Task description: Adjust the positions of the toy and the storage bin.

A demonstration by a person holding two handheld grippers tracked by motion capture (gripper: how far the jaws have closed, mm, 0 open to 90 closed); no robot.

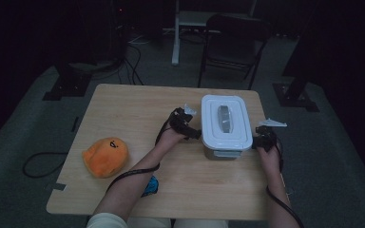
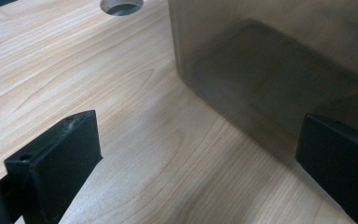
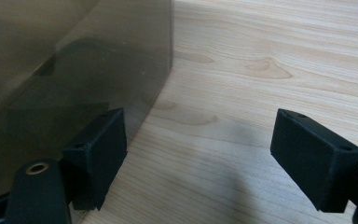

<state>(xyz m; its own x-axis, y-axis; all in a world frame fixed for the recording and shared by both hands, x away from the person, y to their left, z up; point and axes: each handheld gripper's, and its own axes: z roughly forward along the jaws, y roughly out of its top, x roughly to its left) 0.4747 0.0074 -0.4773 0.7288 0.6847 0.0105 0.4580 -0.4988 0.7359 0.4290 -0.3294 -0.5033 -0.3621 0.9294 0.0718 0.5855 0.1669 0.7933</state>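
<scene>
Both grippers flank the container (image 1: 226, 127), jaws spread and gripping nothing: the left gripper (image 1: 193, 133) at its left wall, the right gripper (image 1: 255, 142) at its right. The smooth smoky walls could slip if squeezed unevenly. White lid on top, grey handle; it stands between them on the table (image 1: 133, 109).

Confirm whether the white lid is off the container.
No, the white lid sits closed on top of the container, between the two grippers.

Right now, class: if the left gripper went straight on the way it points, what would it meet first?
Probably the grey box: its wall stands just ahead of the open left gripper, though bare table lies ahead on one side.
</scene>
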